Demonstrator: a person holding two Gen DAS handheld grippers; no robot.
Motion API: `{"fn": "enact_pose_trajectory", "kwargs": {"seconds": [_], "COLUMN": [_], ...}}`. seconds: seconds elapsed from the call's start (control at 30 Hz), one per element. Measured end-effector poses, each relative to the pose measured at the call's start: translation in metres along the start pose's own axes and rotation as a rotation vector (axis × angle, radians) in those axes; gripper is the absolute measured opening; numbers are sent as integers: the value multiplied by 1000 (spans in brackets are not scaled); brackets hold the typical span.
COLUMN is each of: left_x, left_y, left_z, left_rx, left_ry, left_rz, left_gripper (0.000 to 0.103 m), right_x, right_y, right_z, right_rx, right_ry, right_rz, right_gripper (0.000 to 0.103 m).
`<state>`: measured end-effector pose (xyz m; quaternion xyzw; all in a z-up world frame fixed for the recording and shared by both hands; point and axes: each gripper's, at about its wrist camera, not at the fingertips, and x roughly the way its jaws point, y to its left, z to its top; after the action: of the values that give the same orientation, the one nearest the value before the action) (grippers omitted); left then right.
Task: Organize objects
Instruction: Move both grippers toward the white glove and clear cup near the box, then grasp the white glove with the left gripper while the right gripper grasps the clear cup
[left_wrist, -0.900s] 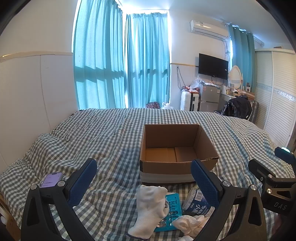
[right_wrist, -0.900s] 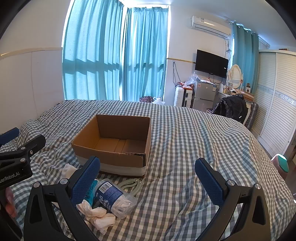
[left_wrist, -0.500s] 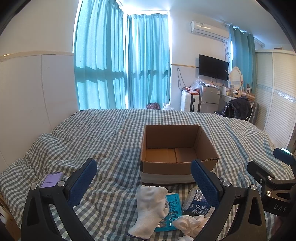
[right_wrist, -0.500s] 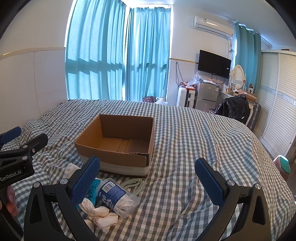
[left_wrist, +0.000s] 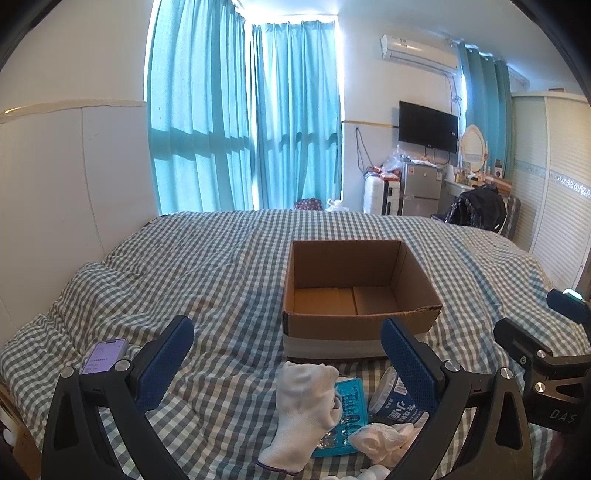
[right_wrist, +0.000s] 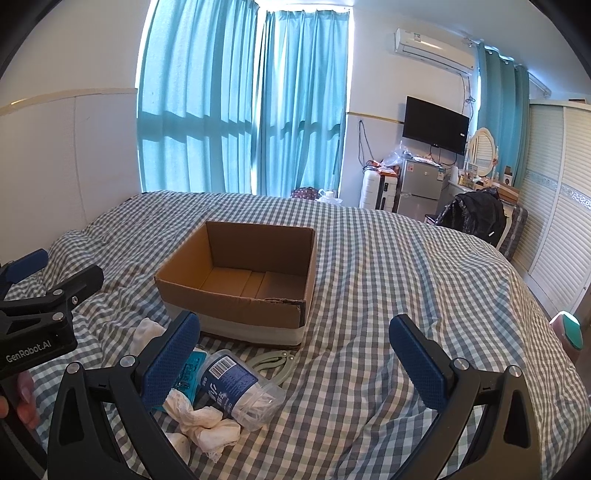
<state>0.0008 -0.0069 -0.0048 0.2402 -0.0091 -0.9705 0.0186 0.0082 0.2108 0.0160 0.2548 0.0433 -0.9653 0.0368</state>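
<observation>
We hold our left gripper (left_wrist: 286, 356) and right gripper (right_wrist: 295, 352) above a checked bedspread (right_wrist: 388, 277), both with jaws spread wide and nothing between them. An open cardboard box (left_wrist: 354, 291) sits ahead. Just before it lie a white sock (left_wrist: 301, 402), teal packet (left_wrist: 351, 406), clear plastic jar (right_wrist: 240, 387) and crumpled tissue (right_wrist: 207, 424).

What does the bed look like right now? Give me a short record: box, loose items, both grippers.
box: cardboard box open-topped, looks empty, on the checked bedspread
loose items: white sock, teal packet, clear tub with blue label, crumpled tissue, pale green clip, all in front of the box
phone: phone far left on the bed
left gripper: jaws wide, holding nothing
right gripper: jaws wide, holding nothing
</observation>
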Motion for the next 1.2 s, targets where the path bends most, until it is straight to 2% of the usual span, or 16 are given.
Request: {"fn": "enact_pose_trajectory", "kwargs": {"seconds": [0.3,0.57,0.77,0.93,1.1,1.2], "left_x": [24,75,98,108,114,112], "left_y": [-7,-10,-10,-13,-10,-12], "left_z": [-16,-54,-78,-85,-90,-91], "left_rx": [29,70,85,92,60,70], "left_ry": [86,271,349,378,406,403], "left_rz": [12,31,8,-34,-108,-121], "left_gripper": [103,103,100,88,66,59], "right_x": [24,80,109,128,146,151], "right_y": [0,4,12,24,28,32], "right_z": [-10,-41,-60,-67,-80,-88], "right_rx": [-19,-51,-67,-77,-64,-74], "right_ry": [60,235,315,362,433,466], "right_rz": [32,73,131,194,253,272], "right_gripper": [103,103,103,103,102,89]}}
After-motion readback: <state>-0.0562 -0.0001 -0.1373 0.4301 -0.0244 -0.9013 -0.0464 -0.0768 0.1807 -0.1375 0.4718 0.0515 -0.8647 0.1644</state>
